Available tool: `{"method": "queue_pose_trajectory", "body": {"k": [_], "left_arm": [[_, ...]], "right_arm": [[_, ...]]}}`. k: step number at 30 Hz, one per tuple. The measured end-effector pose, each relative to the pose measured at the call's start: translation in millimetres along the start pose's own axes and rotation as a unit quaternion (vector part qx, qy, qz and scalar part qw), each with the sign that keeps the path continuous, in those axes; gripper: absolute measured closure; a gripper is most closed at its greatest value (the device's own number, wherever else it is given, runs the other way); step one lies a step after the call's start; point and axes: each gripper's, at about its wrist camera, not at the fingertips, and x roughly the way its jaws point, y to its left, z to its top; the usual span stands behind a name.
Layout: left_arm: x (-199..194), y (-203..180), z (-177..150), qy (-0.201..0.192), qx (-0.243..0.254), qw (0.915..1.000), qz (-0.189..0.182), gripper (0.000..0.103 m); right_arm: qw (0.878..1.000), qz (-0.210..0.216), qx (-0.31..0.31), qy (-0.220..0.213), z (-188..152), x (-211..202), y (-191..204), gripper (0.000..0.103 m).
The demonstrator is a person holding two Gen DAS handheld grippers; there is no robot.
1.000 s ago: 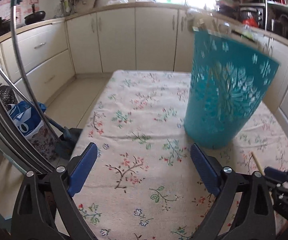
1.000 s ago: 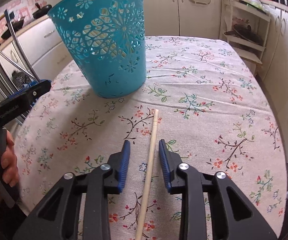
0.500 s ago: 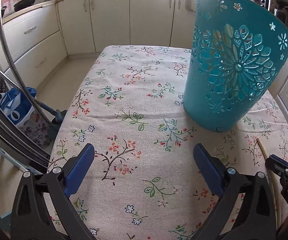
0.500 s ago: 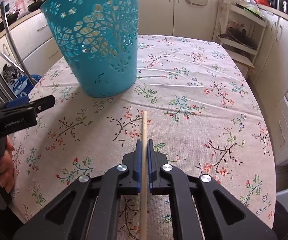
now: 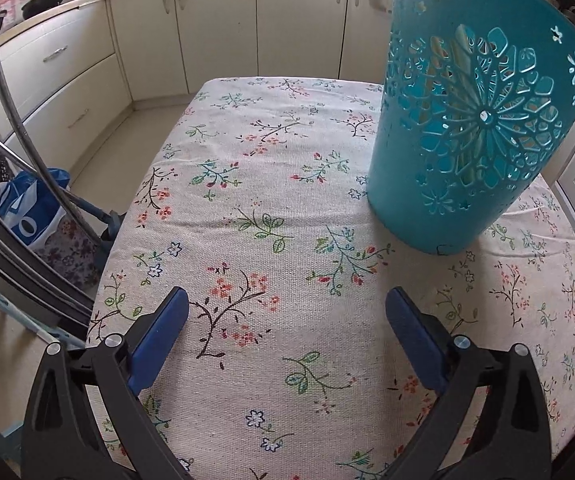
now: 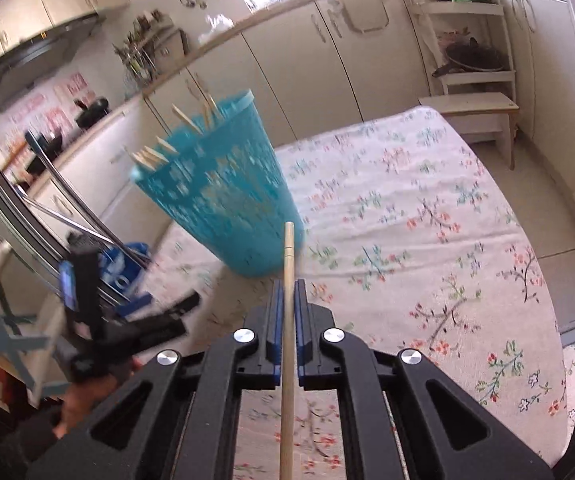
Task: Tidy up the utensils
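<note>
Right gripper [image 6: 286,296] is clenched on a thin pale wooden chopstick [image 6: 286,344]; blue pads pinch it mid-length. The stick runs straight toward 12 o'clock in the right wrist view, tip ending in front of the basket's lower wall, back end running out of frame at 6 o'clock. It looks clear of the tablecloth, though contact at the hidden back end can't be judged.

Teal perforated plastic basket [image 5: 475,128] stands upright on the floral-print cloth-covered table [image 5: 271,208], at about 2 o'clock in the left wrist view and 11 o'clock in the right wrist view. More pale wooden sticks [image 6: 155,154] stand inside it, ends poking above the rim; that part of the frame is motion-blurred.

Left gripper [image 5: 287,316] is released: blue pads spread wide, only bare tablecloth between them. It hangs over the table at the basket's 7 o'clock, not touching it. In the right wrist view it sits at 8 o'clock, held by a hand [image 6: 83,400].

Cream kitchen cabinets [image 5: 215,28] run behind the table.
</note>
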Motion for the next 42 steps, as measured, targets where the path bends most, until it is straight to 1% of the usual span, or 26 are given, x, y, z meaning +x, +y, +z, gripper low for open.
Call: {"method": "queue_pose_trajectory", "body": {"k": [3,6,9,12,14,16,19,21,23,25,30,34,35,36,37,38,39,41,42], "left_arm": [[2,0,1,0.003,0.001,1.0,0.0,0.008],[2,-2,1,0.004,0.003,1.0,0.001,0.008],[4,-3,1,0.007,0.006,1.0,0.002,0.008],[4,-4,0,0.007,0.005,1.0,0.001,0.008],[4,-3,0,0.008,0.003,1.0,-0.001,0.008],[5,-3,0,0.008,0.002,1.0,-0.002,0.008],[4,-2,0,0.008,0.0,1.0,-0.005,0.008],[4,-1,0,0.007,-0.002,0.9999,-0.008,0.008],[5,0,0,0.007,-0.003,0.9999,-0.009,0.008],[5,-1,0,0.007,-0.003,0.9999,-0.011,0.008],[6,-1,0,0.007,-0.003,0.9999,-0.013,0.008],[5,-2,0,0.006,-0.006,0.9998,-0.016,0.008],[4,-2,0,0.005,-0.006,0.9998,-0.017,0.008],[4,-2,-1,0.005,-0.007,0.9998,-0.018,0.008],[3,-1,-1,0.004,-0.007,0.9998,-0.019,0.008],[3,-1,-1,0.003,-0.007,0.9998,-0.021,0.008],[2,-2,-1,0.003,-0.004,0.9997,-0.023,0.008],[-3,-4,0,0.003,0.006,0.9999,-0.012,0.008],[-11,-6,-2,0.0,0.011,0.9999,0.006,0.008]], "right_arm": [[0.999,0.026,0.004,-0.029,18,-16,10,0.097],[0.997,0.049,-0.004,-0.064,44,-28,28,0.097],[0.991,0.065,-0.022,-0.112,77,-35,55,0.097],[0.983,0.069,-0.037,-0.164,110,-34,83,0.097],[0.977,0.061,-0.044,-0.199,131,-26,99,0.097],[0.973,0.053,-0.043,-0.221,149,-14,107,0.097],[0.964,0.01,-0.052,-0.26,165,8,118,0.097],[0.964,-0.013,-0.056,-0.259,171,25,120,0.097],[0.969,-0.03,-0.06,-0.239,174,44,119,0.097],[0.975,-0.039,-0.065,-0.21,176,59,119,0.096],[0.98,-0.03,-0.096,-0.172,163,68,124,0.096],[0.985,-0.018,-0.105,-0.139,141,68,124,0.096],[0.985,-0.016,-0.106,-0.133,135,63,122,0.092],[0.986,-0.015,-0.106,-0.131,128,59,122,0.083],[0.986,-0.014,-0.104,-0.129,122,51,120,0.076],[0.987,-0.016,-0.1,-0.126,116,42,116,0.062],[0.988,-0.02,-0.096,-0.123,109,31,113,0.051],[0.989,-0.031,-0.089,-0.118,97,7,106,0.04],[0.989,-0.037,-0.089,-0.115,92,-3,103,0.034]]}}
